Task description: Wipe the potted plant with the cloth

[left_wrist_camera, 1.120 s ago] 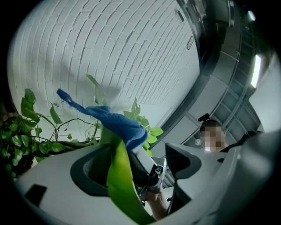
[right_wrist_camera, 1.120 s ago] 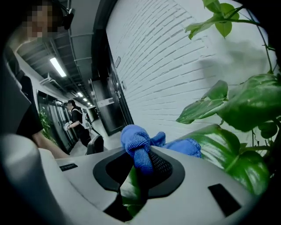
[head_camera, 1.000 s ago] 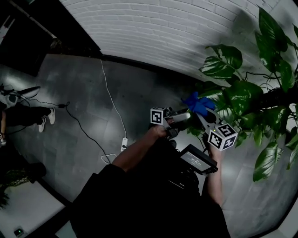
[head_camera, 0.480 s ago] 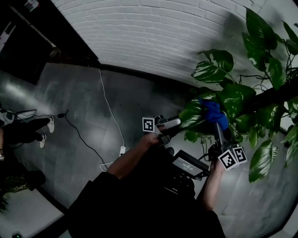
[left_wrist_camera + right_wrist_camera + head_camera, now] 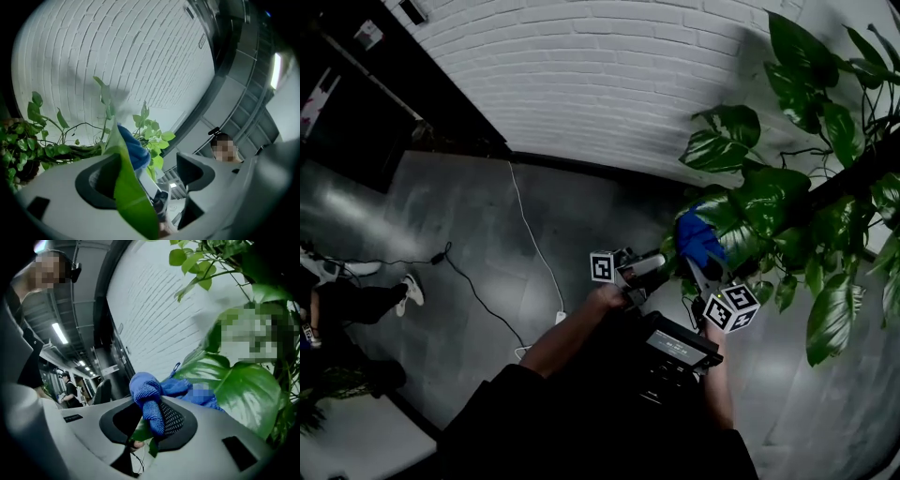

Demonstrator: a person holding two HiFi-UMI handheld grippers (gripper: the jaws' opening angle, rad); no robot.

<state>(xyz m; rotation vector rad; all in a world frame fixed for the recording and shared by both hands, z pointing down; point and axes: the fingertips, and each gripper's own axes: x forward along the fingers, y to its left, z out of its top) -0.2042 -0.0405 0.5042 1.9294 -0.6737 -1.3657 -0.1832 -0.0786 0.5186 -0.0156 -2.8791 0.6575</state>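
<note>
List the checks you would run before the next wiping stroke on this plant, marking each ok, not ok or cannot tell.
1. Cloth clamped in right tool: ok.
2. Cloth up among leaves of the potted plant: ok.
3. Leaf between jaws of left tool: ok.
4. Leaf clamped steady: not ok, jaws apart.
5. Leaf surface clean: cannot tell, too blurred.
</note>
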